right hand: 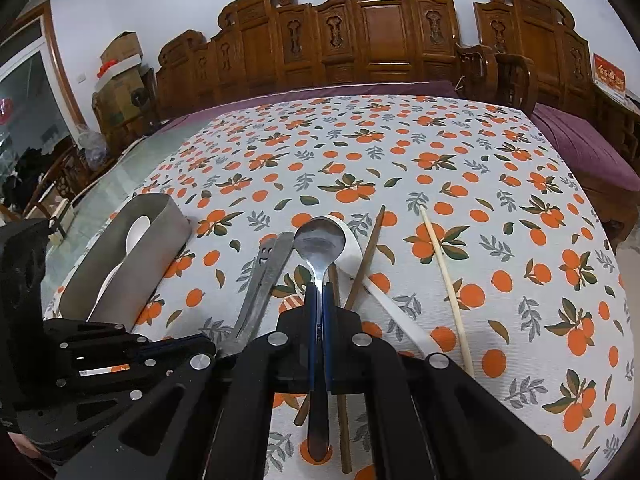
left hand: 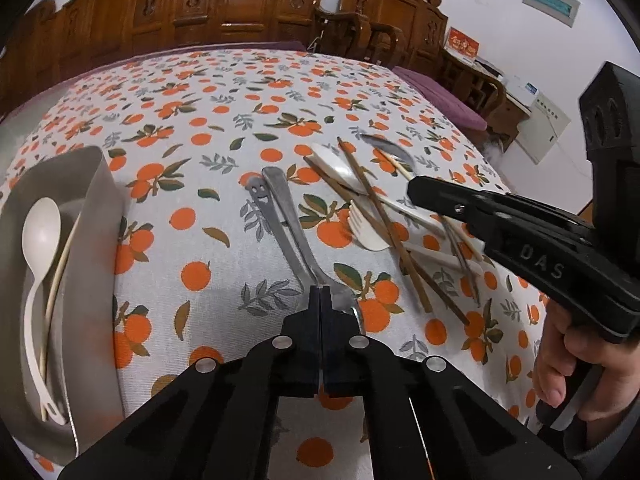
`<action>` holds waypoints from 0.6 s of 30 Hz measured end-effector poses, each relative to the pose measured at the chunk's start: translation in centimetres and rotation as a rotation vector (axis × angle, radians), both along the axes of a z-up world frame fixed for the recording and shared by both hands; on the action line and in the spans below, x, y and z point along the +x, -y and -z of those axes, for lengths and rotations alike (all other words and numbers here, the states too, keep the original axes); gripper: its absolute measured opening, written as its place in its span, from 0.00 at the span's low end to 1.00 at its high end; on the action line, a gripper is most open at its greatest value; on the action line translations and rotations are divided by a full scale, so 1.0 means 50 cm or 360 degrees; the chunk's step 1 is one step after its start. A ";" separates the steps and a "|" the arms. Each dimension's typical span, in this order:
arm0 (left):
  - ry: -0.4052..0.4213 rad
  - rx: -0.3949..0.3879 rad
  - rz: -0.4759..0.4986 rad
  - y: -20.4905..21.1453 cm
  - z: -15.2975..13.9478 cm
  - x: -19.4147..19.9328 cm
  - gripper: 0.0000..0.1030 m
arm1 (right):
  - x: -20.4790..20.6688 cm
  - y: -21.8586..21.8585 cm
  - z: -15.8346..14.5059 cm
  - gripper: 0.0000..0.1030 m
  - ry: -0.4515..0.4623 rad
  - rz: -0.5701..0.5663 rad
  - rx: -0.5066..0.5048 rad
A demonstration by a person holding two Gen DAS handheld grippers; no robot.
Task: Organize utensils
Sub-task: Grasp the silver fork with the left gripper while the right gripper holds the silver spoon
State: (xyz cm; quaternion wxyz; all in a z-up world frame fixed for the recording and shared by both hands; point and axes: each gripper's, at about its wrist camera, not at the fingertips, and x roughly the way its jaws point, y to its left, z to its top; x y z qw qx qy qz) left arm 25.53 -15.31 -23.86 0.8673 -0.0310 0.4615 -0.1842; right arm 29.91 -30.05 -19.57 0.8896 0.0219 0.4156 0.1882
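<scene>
Each view looks forward and steeply down along its own gripper's fingers, close over the table (left hand: 224, 92). The left wrist view faces the tray (left hand: 102, 200) at its left edge and the pile of utensils (left hand: 372, 216). Both views share the tray (right hand: 160, 248), the metal fork (right hand: 260, 284) and the wooden bench (right hand: 360, 36) behind.

Your surface (left hand: 224, 92) wears a white cloth printed with oranges and leaves. Near its left edge sits a grey tray (left hand: 100, 208) holding a white spoon (left hand: 38, 240) and a pale chopstick. Toward the middle lie two steel utensils (left hand: 280, 216) side by side, one handle cut with a smiling face. Toward the right edge lies a loose heap: a white spoon (left hand: 336, 168), a white fork (left hand: 368, 232), brown chopsticks (left hand: 384, 232) crossing over them, and a pale chopstick (right hand: 444, 276).
</scene>
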 end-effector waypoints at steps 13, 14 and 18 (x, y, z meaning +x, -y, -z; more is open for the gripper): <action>0.0022 0.0193 0.0018 0.035 -0.006 0.009 0.39 | 0.007 0.025 0.000 0.04 -0.0011 0.0063 0.0025; 0.0018 0.0226 0.0024 0.043 -0.002 0.011 0.39 | 0.007 0.026 -0.001 0.04 -0.0012 0.0063 0.0027; -0.0015 0.0308 0.0045 0.058 0.016 0.014 0.42 | 0.007 0.026 0.000 0.04 -0.0011 0.0054 0.0028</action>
